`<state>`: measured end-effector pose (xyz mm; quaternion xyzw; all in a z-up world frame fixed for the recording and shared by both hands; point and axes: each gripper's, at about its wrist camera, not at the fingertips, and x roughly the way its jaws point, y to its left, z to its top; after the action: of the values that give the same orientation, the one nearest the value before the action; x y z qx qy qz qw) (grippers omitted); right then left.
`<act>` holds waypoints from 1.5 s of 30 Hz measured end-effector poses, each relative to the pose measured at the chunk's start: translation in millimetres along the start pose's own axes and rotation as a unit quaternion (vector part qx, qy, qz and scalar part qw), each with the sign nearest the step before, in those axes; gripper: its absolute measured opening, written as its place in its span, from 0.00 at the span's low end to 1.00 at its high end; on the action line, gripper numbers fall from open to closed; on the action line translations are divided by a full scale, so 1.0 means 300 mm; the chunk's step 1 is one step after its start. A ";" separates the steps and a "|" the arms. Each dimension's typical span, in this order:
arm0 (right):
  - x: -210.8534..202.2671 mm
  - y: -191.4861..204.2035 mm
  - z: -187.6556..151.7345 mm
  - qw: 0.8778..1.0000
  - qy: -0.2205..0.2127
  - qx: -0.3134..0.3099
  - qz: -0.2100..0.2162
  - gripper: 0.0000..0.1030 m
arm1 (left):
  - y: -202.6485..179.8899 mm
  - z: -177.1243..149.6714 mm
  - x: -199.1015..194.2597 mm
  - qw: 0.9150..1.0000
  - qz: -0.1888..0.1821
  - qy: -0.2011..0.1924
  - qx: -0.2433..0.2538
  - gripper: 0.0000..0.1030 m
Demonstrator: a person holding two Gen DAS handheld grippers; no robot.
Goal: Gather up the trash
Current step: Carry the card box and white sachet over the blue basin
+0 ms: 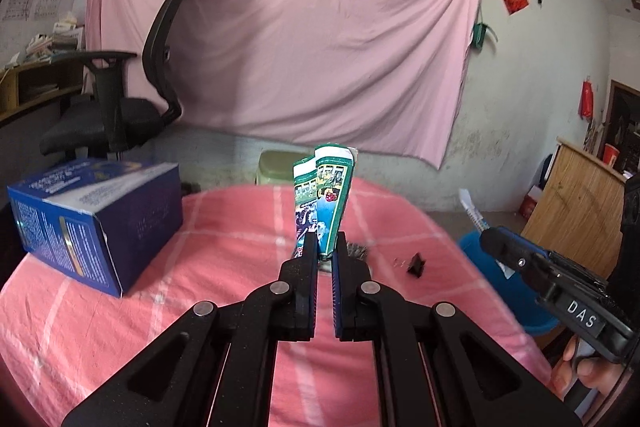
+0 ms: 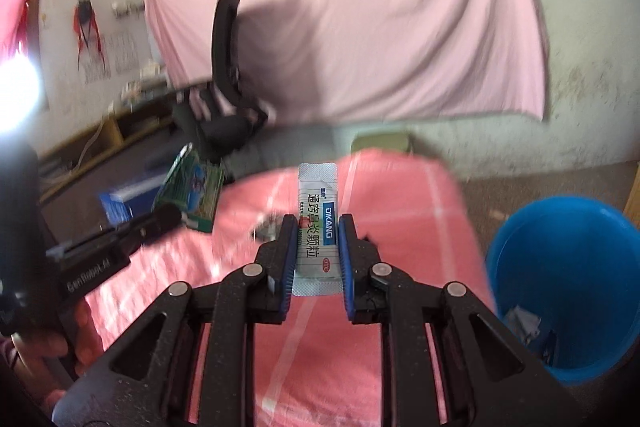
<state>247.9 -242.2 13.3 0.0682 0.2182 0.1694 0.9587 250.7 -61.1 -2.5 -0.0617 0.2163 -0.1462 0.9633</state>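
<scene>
My left gripper (image 1: pixel 324 241) is shut on a flattened green printed carton (image 1: pixel 323 199), which stands up above the pink-covered table (image 1: pixel 200 267). The same green carton (image 2: pixel 192 193) shows at the left of the right wrist view, in front of the left gripper's black finger (image 2: pixel 160 221). My right gripper (image 2: pixel 318 227) is shut on a white and silver sachet (image 2: pixel 317 227) with blue print, held flat between the pads. A blue bucket (image 2: pixel 568 283) stands on the floor to the right, with scraps inside. The right gripper (image 1: pixel 516 259) shows at the right edge of the left wrist view.
A blue box (image 1: pixel 96 219) lies on the table's left side. A small black clip (image 1: pixel 416 263) and a grey scrap (image 1: pixel 356 251) lie near the middle. A black office chair (image 1: pixel 120 115) stands behind, with a green stool (image 1: pixel 276 167) past the far edge. A wooden cabinet (image 1: pixel 576 207) is at the right.
</scene>
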 end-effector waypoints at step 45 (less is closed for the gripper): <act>-0.381 -0.435 -0.054 0.949 -0.128 0.141 -0.249 0.36 | -0.673 0.119 0.282 0.962 -0.256 0.060 0.069 0.04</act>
<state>182.4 -403.7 17.4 0.1675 0.1256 -0.1178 0.9707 287.9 -276.9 32.6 -0.0399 0.2399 -0.4057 0.8811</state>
